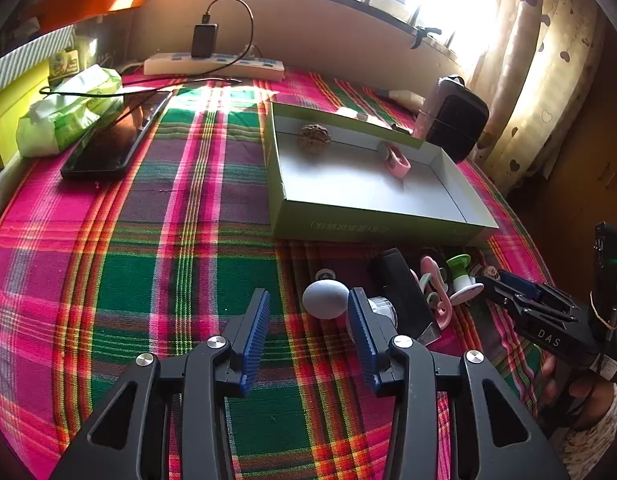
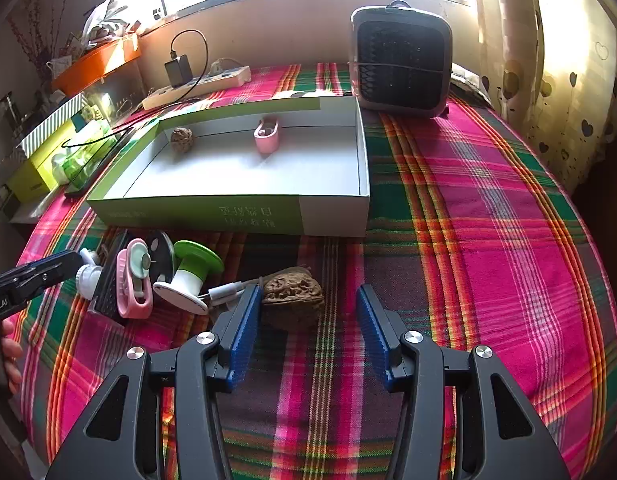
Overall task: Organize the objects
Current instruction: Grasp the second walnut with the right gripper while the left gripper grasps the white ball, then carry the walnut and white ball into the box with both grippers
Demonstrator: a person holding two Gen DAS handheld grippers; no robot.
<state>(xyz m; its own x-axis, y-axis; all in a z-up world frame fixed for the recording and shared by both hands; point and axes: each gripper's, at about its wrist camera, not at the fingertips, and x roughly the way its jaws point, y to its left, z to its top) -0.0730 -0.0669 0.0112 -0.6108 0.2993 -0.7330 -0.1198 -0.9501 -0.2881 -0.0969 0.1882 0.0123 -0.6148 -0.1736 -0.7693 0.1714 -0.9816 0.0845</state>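
Note:
In the left wrist view, my left gripper (image 1: 308, 300) is open low over the plaid cloth. A grey-blue egg-shaped thing (image 1: 325, 299) lies between its fingertips, close to the right pad and well clear of the left one. In the right wrist view, my right gripper (image 2: 306, 296) is open around a walnut (image 2: 294, 294). The walnut rests against the left pad, with a wide gap to the right pad. Beyond them stands a shallow green-and-white box (image 1: 372, 216) (image 2: 228, 212). Inside it are another walnut (image 1: 313, 138) (image 2: 181, 139) and a pink clip-like piece (image 1: 396, 160) (image 2: 266, 134).
Small items are huddled in front of the box: a black block (image 1: 400, 292), a green-and-white spool (image 2: 192, 268) and a pink clip (image 2: 134, 284). A dark phone (image 1: 112, 140) and a tissue pack (image 1: 64, 116) lie far left. A power strip (image 1: 212, 66) and a small fan (image 2: 400, 60) stand at the back.

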